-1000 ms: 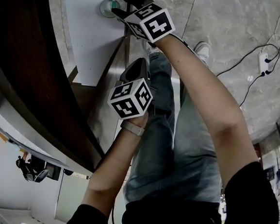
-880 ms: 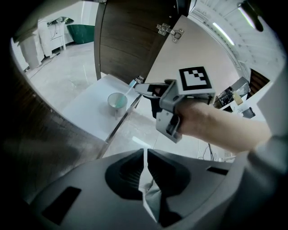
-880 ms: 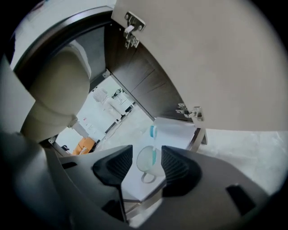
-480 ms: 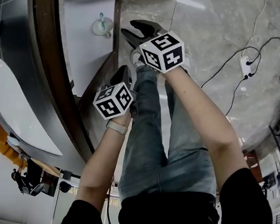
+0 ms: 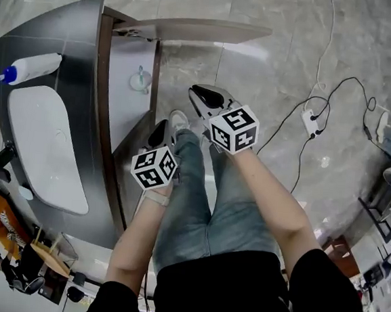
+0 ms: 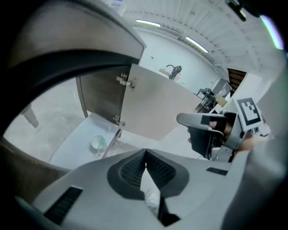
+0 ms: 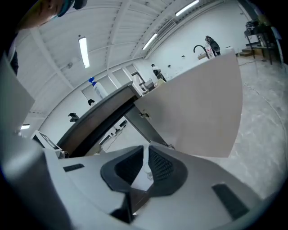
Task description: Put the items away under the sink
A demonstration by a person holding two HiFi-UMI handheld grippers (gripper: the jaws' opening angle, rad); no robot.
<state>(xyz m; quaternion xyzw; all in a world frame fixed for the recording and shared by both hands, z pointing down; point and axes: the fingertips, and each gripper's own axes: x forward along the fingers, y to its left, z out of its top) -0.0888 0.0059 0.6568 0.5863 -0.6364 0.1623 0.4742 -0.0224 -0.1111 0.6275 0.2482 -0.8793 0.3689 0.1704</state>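
A pale cup with a green toothbrush [image 5: 140, 80] stands on the white shelf [image 5: 128, 105] of the cabinet under the sink, and the cup [image 6: 97, 143] shows small in the left gripper view. My left gripper [image 5: 161, 130] hangs in front of the cabinet's edge, its jaws [image 6: 145, 152] shut with nothing between them. My right gripper [image 5: 200, 92] is out over the floor, right of the shelf, its jaws [image 7: 146, 150] empty with only a narrow gap. The right gripper [image 6: 198, 121] also appears in the left gripper view.
The cabinet door [image 5: 193, 29] stands wide open at the far side. On the grey counter [image 5: 77, 33] are a white basin [image 5: 47, 146] and a white bottle with a blue cap [image 5: 33, 68]. A power strip with cables [image 5: 309, 121] lies on the stone floor at the right. The person's legs are below.
Both grippers have drawn back from the shelf toward the person. The right gripper, earlier by the cup with jaws apart, is clear of it and its jaws have narrowed. The head view now takes in the counter.
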